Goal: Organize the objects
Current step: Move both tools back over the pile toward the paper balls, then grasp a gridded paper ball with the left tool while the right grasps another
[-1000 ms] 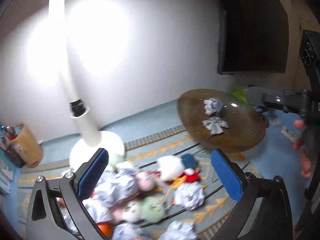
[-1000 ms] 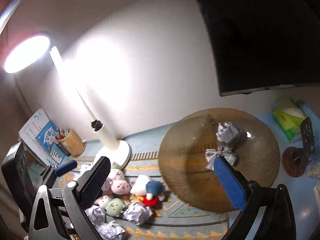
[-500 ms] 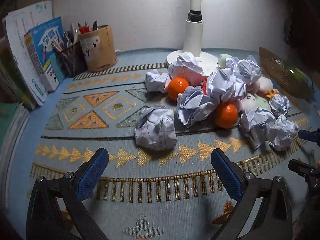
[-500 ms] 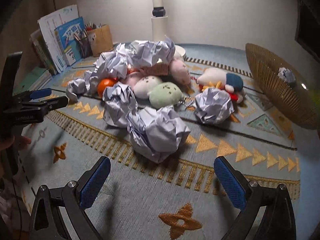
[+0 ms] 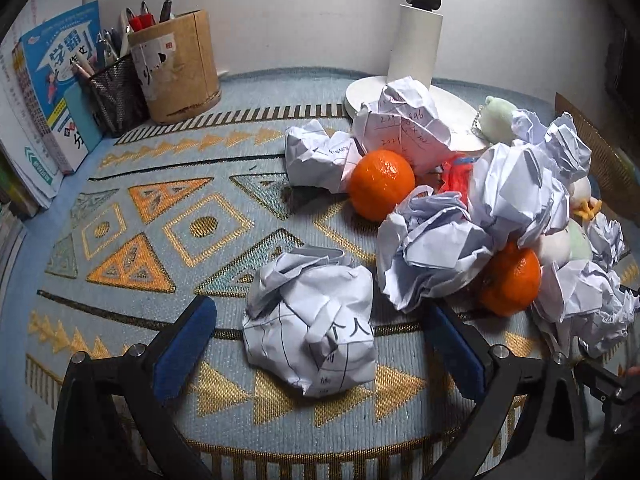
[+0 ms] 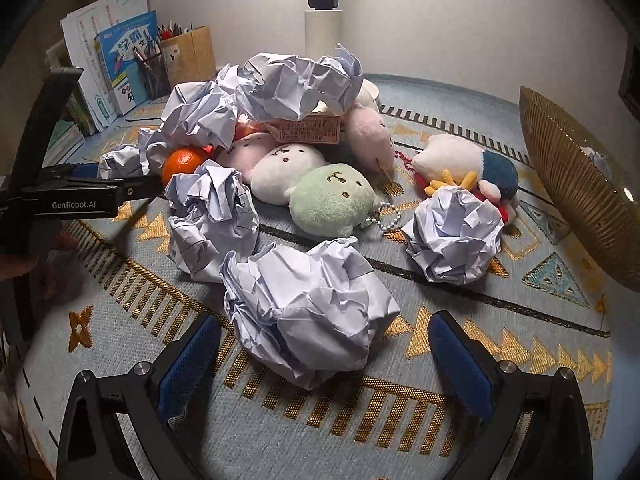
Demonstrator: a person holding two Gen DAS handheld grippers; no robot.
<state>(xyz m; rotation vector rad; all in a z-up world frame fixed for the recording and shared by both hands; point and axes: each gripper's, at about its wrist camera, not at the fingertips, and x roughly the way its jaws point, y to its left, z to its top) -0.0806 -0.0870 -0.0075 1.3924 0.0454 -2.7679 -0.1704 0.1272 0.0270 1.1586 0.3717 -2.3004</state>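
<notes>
Two hand-held tools hover low over a worktop (image 5: 132,216) covered by a patterned mat, each with its blue pads spread wide and gripping nothing. The left tool (image 5: 320,344) straddles a crumpled paper ball (image 5: 312,324) that sits alone, apart from the main heap, so it looks like the easiest first pick. The right tool (image 6: 324,356) frames another paper ball (image 6: 308,312) at the near edge of the pile.

Behind lies a jumble: more paper balls, two oranges (image 5: 382,184), and small plush toys (image 6: 330,198) touching one another.

At the far right, a woven basket (image 6: 568,184) holds at least one paper ball; most of its inside is hidden. At back left, a mesh cup (image 5: 116,96) and a cardboard tube (image 5: 180,68) hold pens, beside upright books (image 5: 60,80).
</notes>
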